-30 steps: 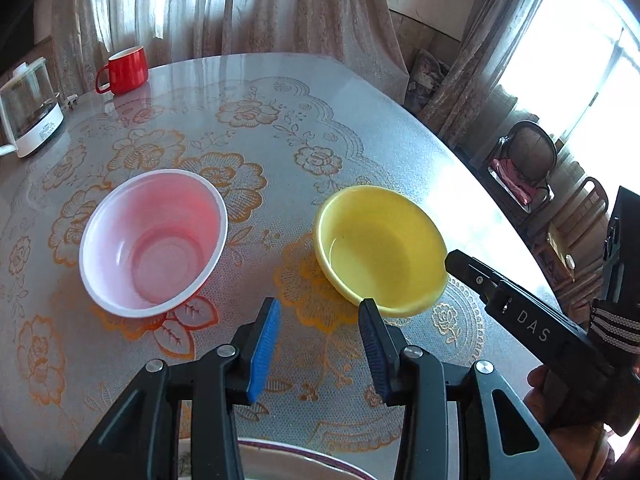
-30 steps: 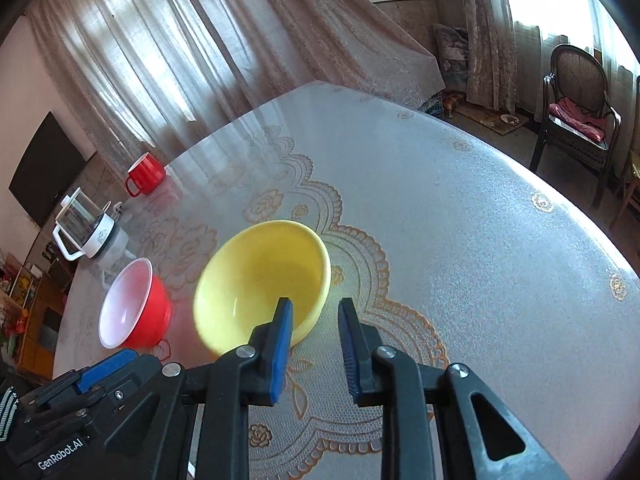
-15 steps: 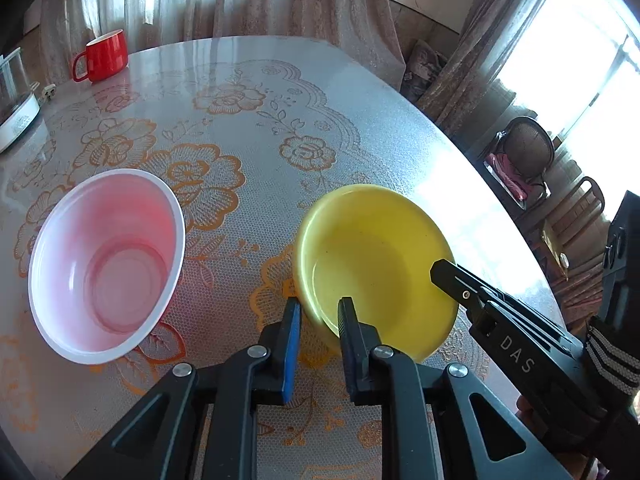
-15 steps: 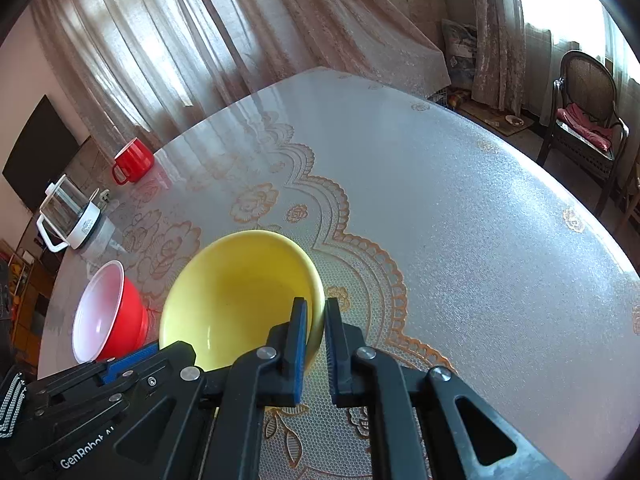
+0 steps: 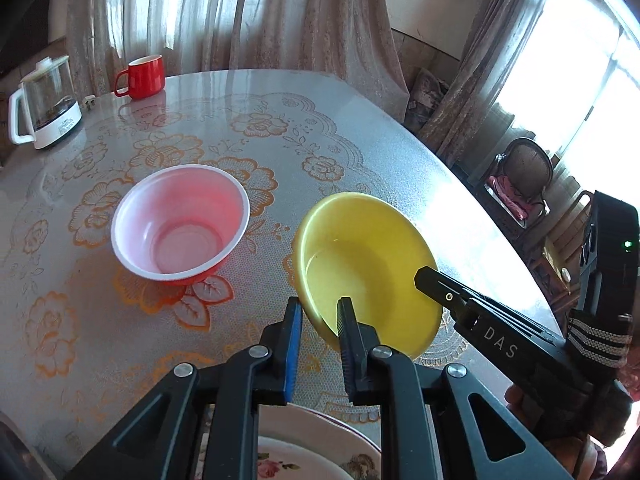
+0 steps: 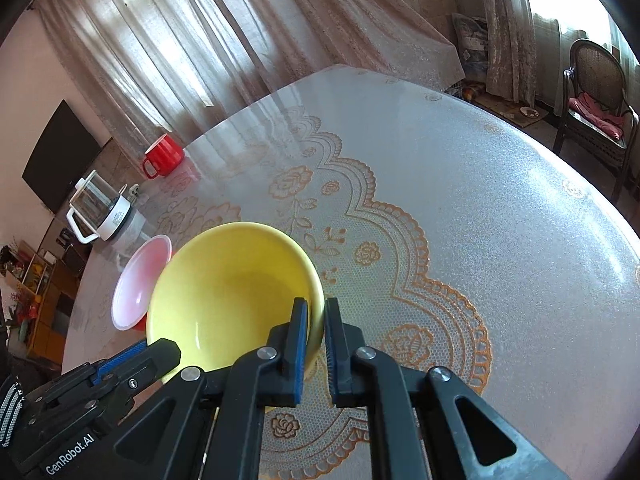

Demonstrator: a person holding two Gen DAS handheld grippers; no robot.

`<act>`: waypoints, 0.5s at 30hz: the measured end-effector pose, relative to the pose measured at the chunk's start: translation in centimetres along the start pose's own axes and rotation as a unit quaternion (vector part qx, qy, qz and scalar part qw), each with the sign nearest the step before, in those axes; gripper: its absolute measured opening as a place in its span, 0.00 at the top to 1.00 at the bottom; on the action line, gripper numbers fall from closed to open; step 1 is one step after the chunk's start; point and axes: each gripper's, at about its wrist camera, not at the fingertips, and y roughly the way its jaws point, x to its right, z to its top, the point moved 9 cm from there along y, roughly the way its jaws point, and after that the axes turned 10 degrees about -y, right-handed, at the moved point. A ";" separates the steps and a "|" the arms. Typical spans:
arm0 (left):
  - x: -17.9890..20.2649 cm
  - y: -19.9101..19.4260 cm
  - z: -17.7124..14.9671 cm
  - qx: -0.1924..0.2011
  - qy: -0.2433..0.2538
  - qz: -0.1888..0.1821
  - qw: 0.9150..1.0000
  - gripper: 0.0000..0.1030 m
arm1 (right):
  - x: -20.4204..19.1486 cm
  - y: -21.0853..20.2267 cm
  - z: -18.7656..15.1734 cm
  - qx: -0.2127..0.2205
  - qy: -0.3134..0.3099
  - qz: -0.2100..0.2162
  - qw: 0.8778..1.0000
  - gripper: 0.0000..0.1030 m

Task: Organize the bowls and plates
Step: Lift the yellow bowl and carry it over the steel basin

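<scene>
Left wrist view: the left claw (image 5: 318, 320) is nearly closed, pinching the near rim of the yellow bowl (image 5: 368, 264), one pad outside the wall and one inside. The bowl appears tilted up off the tabletop (image 5: 360, 136), its opening turned toward the camera. The right claw (image 5: 424, 274) reaches in from the right and meets the bowl's far-right rim; how wide it stands cannot be told from here. The red bowl (image 5: 180, 222) stands upright, ahead and to the left of the left claw, apart from the yellow one. A flowered plate (image 5: 316, 452) lies directly beneath the left claw, the likely stacking spot.

Right wrist view: the right claw (image 6: 316, 332) is clamped on the yellow bowl's (image 6: 228, 296) right rim, pads either side of the wall. Ahead and rightward the tabletop (image 6: 500, 220) offers wide room; leftward the red bowl (image 6: 140, 284) sits partly hidden behind the yellow one, so any swing that way looks tight.
</scene>
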 end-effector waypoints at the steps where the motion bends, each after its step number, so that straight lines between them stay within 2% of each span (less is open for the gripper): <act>1: -0.3 -0.6 -0.1 0.005 -0.004 0.000 1.000 0.83 | -0.5 -0.3 -0.1 0.002 -0.004 0.003 1.000 0.93; 11: -3.1 -7.1 -1.5 0.055 -0.015 0.017 0.998 0.84 | -6.0 -3.0 -1.4 0.020 -0.037 0.044 0.998 0.93; 15: -4.8 -8.7 -2.5 0.062 -0.029 0.017 0.998 0.84 | -8.2 -3.7 -2.1 0.022 -0.054 0.055 0.997 0.93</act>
